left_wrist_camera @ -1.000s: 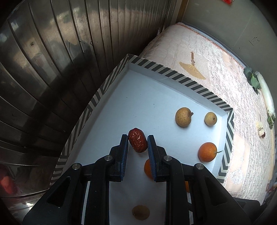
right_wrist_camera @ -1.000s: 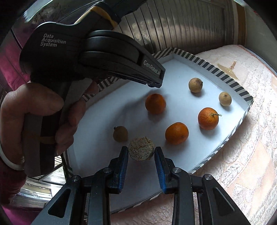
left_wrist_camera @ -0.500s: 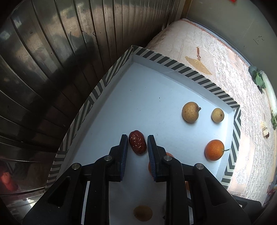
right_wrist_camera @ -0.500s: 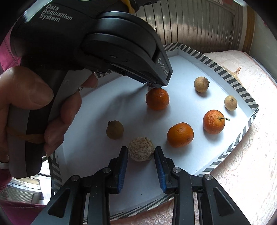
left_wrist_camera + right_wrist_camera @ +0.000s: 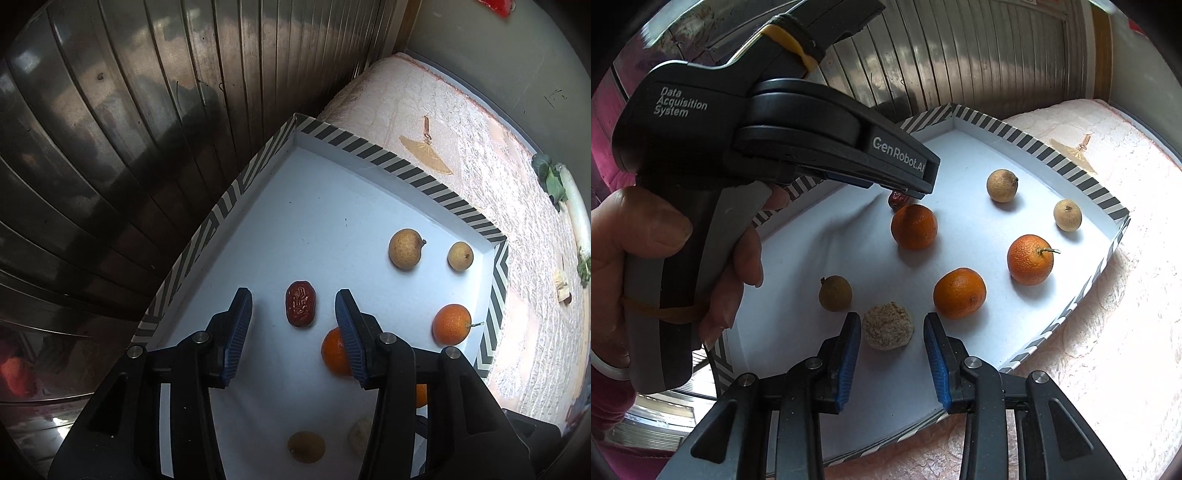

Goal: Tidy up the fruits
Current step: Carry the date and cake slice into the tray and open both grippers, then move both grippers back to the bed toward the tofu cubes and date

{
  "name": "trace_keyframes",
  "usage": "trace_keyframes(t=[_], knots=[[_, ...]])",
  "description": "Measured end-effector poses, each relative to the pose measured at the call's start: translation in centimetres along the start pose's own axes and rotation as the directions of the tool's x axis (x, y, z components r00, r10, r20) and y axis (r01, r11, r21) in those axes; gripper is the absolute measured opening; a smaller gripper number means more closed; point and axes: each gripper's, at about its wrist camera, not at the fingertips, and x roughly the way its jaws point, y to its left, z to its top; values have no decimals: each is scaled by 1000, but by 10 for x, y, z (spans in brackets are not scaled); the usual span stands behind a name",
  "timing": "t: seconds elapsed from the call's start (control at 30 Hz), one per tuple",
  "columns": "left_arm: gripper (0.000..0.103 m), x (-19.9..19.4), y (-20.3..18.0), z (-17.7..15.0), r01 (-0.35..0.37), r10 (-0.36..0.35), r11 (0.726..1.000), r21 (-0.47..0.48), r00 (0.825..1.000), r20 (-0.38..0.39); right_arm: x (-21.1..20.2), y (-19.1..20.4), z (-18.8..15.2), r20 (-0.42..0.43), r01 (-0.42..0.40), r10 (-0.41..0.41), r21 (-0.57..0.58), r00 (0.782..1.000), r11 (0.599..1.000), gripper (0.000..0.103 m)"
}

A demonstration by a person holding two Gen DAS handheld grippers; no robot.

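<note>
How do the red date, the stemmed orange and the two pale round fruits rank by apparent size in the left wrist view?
1. Stemmed orange
2. Left pale fruit, nearly alike; unsure
3. Red date, nearer
4. Right pale fruit

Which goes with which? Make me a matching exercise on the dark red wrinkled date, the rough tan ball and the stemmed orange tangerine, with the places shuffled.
1. dark red wrinkled date
2. rough tan ball
3. stemmed orange tangerine

A. lying between the fingers of the open right gripper
B. near the striped tray rim, clear of both grippers
C. lying between the fingers of the open left gripper

Pairs: 1-C, 2-A, 3-B.
</note>
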Motion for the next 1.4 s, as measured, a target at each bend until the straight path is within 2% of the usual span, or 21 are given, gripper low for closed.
trace_keyframes(t=[0.23,0.5,0.83,1.4], knots=[[47,-18,-7,-1,-3,3,1000,13,999,36,-29,-11,-2,81,22,-24,24,996,999,34],[47,-34,-46,-7,29,-34,997,69,998,61,-55,-53,-6,140,134,-157,160,978,978,34],[47,-37,-114,-16,81,-90,982,170,995,44,-88,-109,-31,139,212,-266,311,954,926,34],[47,-17,-240,-40,183,-182,917,355,983,-36,-146,-187,-109,83,307,-401,510,912,804,34]])
